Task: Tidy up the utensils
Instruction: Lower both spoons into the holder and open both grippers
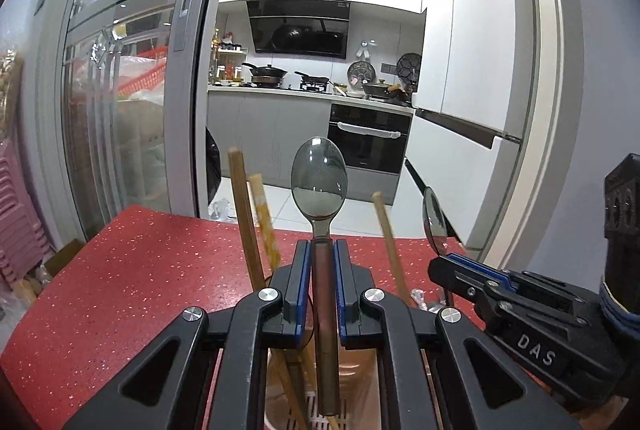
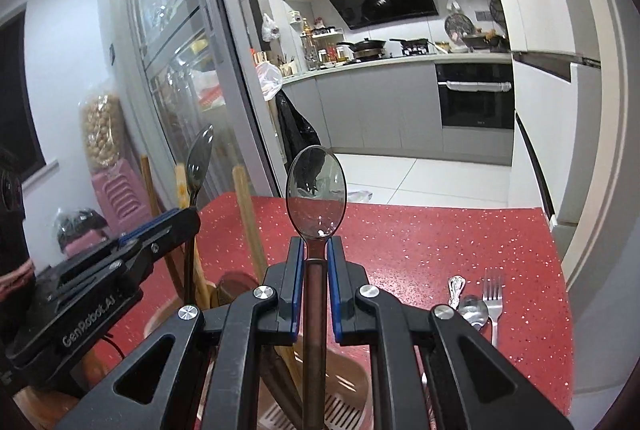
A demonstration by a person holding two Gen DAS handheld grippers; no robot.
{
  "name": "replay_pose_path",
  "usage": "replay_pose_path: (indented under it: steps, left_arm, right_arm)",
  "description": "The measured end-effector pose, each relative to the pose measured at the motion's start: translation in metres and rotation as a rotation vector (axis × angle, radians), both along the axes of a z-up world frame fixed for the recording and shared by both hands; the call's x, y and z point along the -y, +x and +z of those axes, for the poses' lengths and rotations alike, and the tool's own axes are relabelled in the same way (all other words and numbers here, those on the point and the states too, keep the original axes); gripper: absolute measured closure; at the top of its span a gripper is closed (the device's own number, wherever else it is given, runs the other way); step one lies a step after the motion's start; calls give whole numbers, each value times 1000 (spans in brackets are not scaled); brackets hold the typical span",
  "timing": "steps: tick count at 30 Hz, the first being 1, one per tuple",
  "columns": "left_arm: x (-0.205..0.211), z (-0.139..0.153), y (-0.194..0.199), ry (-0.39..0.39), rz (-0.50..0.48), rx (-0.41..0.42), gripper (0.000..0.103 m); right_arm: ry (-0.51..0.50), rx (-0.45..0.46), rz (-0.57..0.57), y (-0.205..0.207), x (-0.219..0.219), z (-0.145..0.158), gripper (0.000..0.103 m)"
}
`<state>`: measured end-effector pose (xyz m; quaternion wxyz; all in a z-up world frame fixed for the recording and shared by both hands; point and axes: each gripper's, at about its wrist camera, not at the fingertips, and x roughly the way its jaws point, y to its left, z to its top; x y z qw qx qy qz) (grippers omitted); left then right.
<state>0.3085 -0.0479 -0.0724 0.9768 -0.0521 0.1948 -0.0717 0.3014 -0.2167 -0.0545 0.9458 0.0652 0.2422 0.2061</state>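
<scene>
Both grippers pinch slim, rigid, glossy metal spoons (image 1: 319,185) (image 2: 316,185) by the neck — light, slippery; left gripper (image 1: 321,248), right gripper (image 2: 316,244).

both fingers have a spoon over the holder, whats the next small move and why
Probably lower both. The left gripper and right gripper each clamp a spoon handle-down over the utensil holder, so ease the handles in before opening.
</scene>
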Motion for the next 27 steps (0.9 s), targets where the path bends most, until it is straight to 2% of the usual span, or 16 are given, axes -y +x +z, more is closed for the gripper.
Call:
replay_pose_path:
  steps: [5,11,24,27]
  left_arm:
    - [-1,-8,-9,21,17,-5,68]
    - [5,-13,-19,67,16,-20,68]
    - [3,-16,-18,82,14,-125,67]
    - [1,-17,-19,73,10,-142,67]
  right_arm:
    - [-42,40,-2,-13,-3,-10,91]
    - [-65,46,2,-26,-2,-13,91]
    - [-115,-39,47,-34,-9,-20,89]
    - [-106,-54,54,-36,-8,-19,70]
